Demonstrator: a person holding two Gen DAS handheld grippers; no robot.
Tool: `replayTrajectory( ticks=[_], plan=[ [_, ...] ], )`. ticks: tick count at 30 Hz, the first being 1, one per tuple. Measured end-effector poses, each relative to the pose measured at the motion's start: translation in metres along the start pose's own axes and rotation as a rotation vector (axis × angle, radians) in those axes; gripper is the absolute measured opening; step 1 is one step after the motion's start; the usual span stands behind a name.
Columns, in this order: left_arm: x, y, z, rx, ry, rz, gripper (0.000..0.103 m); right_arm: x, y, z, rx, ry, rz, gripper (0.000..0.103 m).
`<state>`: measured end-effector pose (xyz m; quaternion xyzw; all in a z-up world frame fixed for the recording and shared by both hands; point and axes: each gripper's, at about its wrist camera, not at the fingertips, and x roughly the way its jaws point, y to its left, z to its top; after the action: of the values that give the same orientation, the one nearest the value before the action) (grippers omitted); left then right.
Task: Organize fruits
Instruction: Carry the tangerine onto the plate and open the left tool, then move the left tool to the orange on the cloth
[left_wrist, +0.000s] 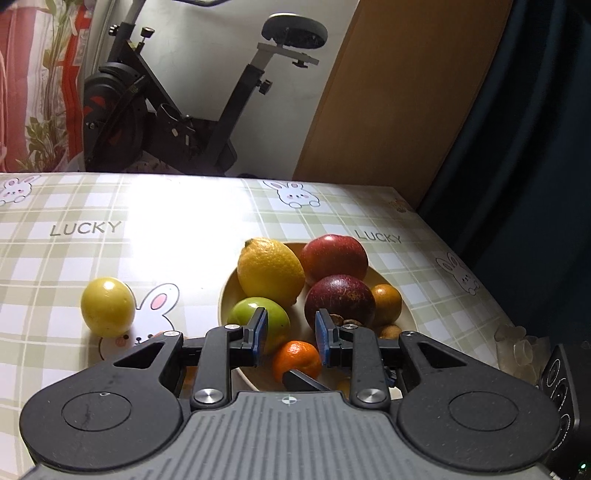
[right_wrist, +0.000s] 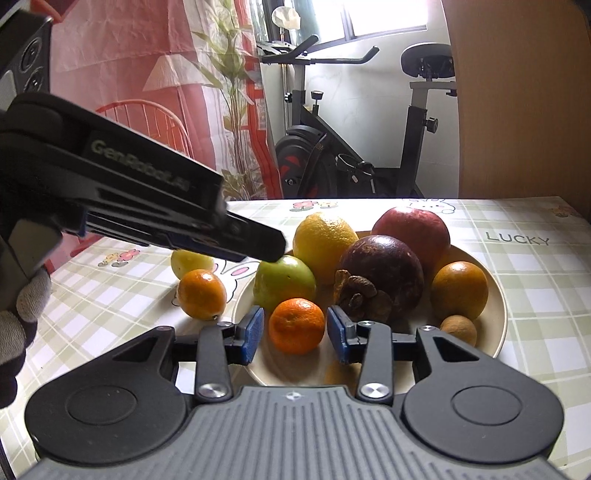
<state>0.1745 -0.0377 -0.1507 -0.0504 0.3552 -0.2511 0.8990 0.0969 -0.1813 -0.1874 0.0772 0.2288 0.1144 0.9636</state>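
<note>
plate: cream plate (right_wrist: 491, 325) on the checked bunny tablecloth (right_wrist: 535, 280), already pretty crowded with fruit

small mandarin: the small mandarin (right_wrist: 297, 325) sits at the near edge of the plate, right between the blue pads (right_wrist: 252, 334) of the right gripper (right_wrist: 295, 334). Both pads stand clear of the peel, nothing held yet

right fingers: spread a bit wider than the mandarin, empty

left gripper: the left gripper (left_wrist: 290, 334) hovers over the green fruit (left_wrist: 258, 321) side of the plate, fingers parted about as wide, holding nothing. Its tip hangs just above the green fruit in the right wrist view

loose fruit: a second mandarin (right_wrist: 201, 293) and a pale yellow fruit (left_wrist: 107, 306) are off the plate on the cloth, to its left; my guess is those need moving

rest of the pile: lemon (right_wrist: 325, 242), red apple (right_wrist: 410, 229), dark mangosteen (right_wrist: 382, 269), another orange one (right_wrist: 460, 290), tiny brown longan (right_wrist: 458, 328)

handling guess: the mandarin looks light, with soft, slightly loose peel, so too hard a squeeze could bruise or split it. Round and smooth-ish, so it may roll or pop out

where I'd take hold: across the widest middle, pads on opposite sides, gentle close. The yellow fruit looks glossy and firmer, probably slipperier

risk: the plate is packed, so nudging one fruit could set its neighbours rolling
</note>
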Motion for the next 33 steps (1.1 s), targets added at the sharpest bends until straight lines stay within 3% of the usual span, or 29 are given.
replayTrajectory(
  ticks=[3, 5, 13, 16, 22, 33],
  plan=[
    [-0.019, 0.007, -0.003, -0.023, -0.047, 0.045, 0.039, -0.006, -0.002, -0.001, 0.003, -0.026, 0.031, 0.045],
    [-0.033, 0.016, -0.008, -0.049, -0.08, 0.075, 0.053, -0.007, -0.001, -0.001, 0.001, -0.033, 0.043, 0.045],
    [-0.067, 0.049, -0.017, -0.068, -0.101, 0.23, 0.054, -0.007, 0.002, -0.001, -0.01, -0.036, 0.042, 0.045],
    [-0.076, 0.061, -0.016, -0.088, -0.106, 0.255, 0.054, -0.008, 0.008, -0.002, -0.042, -0.036, 0.032, 0.045],
    [-0.093, 0.069, -0.008, -0.091, -0.14, 0.261, 0.054, -0.003, 0.033, -0.003, -0.106, -0.027, 0.066, 0.045],
    [-0.084, 0.08, -0.006, -0.106, -0.128, 0.217, 0.054, 0.046, 0.066, 0.012, -0.173, 0.011, 0.095, 0.045]
  ],
)
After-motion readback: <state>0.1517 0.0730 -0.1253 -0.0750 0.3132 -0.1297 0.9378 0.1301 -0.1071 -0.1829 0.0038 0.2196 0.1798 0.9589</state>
